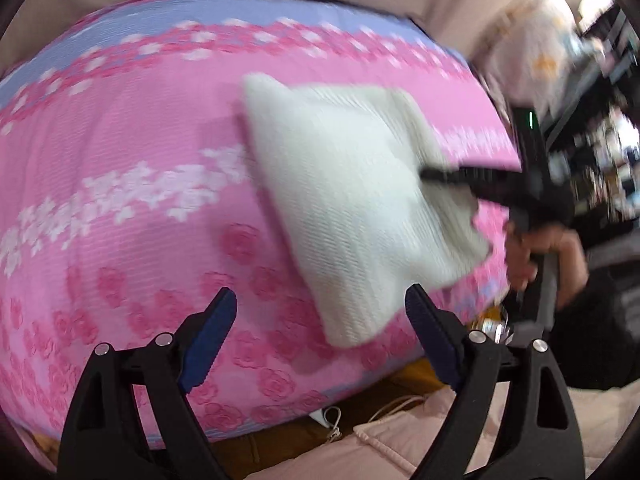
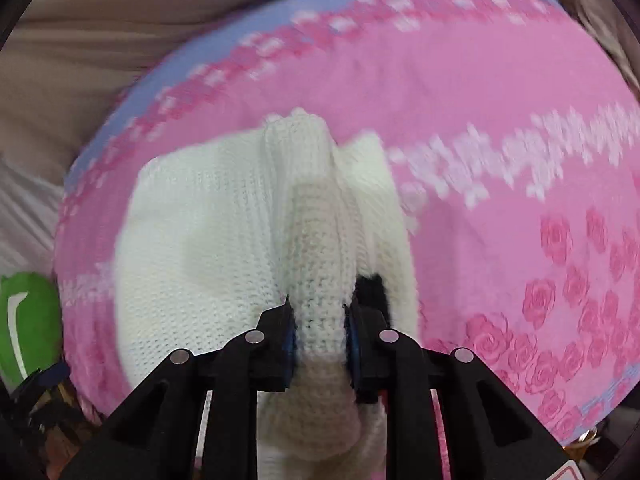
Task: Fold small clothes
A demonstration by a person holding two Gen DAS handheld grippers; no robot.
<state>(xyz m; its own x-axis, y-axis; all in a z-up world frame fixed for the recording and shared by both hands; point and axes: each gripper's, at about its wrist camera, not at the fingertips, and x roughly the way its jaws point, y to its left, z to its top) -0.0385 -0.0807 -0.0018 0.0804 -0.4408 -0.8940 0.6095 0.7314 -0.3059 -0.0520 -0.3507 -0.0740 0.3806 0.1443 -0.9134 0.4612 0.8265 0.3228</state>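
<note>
- Here the white knit garment (image 1: 352,200) lies on a pink floral mat (image 1: 120,208), spread mostly flat toward the mat's right side in the left wrist view, with one corner reaching close to the near edge.
- The left gripper (image 1: 320,344) hangs just short of that near corner, its blue-padded fingers (image 1: 208,340) spread wide apart with nothing between them.
- The right gripper (image 2: 320,332) is clamped on a bunched ridge of the white knit garment (image 2: 208,248); the fabric fills the gap between its fingers and spills down beneath them.
- From that pinched ridge a fold of knit rises away from the camera, and the rest of the cloth fans out to the left over the mat.
- In the left wrist view the right gripper (image 1: 430,174) reaches in from the right edge of the garment, with the person's right hand (image 1: 536,256) behind it on the handle.
- The pink floral mat (image 2: 500,100) carries a band of white blossoms, rows of darker pink roses and a lilac strip along its far edge.
- A beige quilted cover (image 1: 400,436) shows below the mat's near edge, with a thin white cord (image 1: 384,408) lying beside it.
- A green object (image 2: 28,320) sits at the left of the right wrist view, off the mat; motion blur makes it hard to say what it is.
- Both views are smeared, so the garment's exact shape is unclear.
</note>
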